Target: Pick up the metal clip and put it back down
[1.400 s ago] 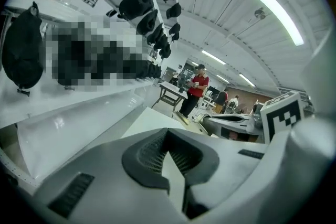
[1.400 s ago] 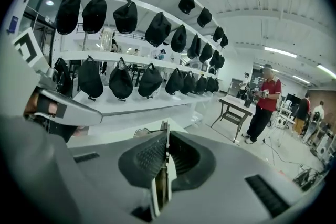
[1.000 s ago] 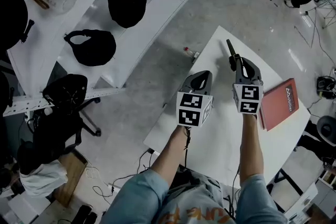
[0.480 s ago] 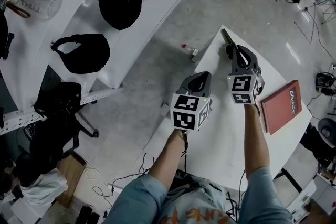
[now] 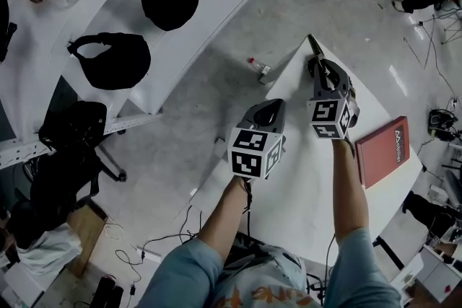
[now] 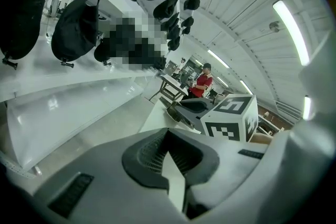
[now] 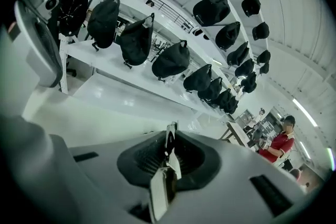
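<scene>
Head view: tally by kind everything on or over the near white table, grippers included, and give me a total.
grippers: 2, the left gripper and the right gripper
metal clip: 1, pinched in the right gripper's jaws
red book: 1, lying flat on the table
total: 4

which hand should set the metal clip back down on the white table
Right. The right gripper is shut on the metal clip, which sticks out past its jaws by the table's far corner. The left gripper holds nothing and sits nearer the person.
</scene>
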### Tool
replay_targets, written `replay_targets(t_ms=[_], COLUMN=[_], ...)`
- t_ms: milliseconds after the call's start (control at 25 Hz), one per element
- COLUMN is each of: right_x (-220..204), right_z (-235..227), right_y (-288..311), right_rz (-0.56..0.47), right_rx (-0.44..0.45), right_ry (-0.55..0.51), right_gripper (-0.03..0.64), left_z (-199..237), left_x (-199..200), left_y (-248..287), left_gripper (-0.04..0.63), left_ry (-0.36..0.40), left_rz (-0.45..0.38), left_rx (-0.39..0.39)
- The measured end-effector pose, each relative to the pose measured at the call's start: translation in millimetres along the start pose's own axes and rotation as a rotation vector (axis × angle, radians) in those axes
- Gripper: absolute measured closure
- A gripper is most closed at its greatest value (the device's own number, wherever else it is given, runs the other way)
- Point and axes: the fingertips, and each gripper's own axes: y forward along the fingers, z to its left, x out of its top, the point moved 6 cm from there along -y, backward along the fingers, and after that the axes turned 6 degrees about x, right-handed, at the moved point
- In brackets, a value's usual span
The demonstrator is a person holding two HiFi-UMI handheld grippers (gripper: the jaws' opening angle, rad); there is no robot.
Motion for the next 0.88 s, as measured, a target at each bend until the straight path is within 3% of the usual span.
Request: replay_targets(t_ms=[240,400,640,880], right_x=[-0.6,0.5,-21.5,-46.9], right_z=[5.8,-2.2,-22.2,-27.4], right_y=[-1.9,-38.1,-126.5,-224.3], right_rz=[-0.015,-0.114,-0.258,-0.385], right_rx=[0.082,0.096,0.044,-0.008], right_ry=[0.058,0.238,0.524,0.672], right_gripper=[0.543,0.531,0.532,0.556], left_z=[-2.6,-12.3,-56.0,-121.8], left_x=[-5.9,-6.9,-5.7,-13.7], left_y=[-10.5,-18.1,-43.1,-80.3], left_gripper=[0.586,0.586,0.586,0.588], left_ry=[-0.012,-0.017,0.015,0.089], left_rz=[-0.010,-0.029,-0.094,-0.180], left_rx=[0.013,0.029,0.040,0.029])
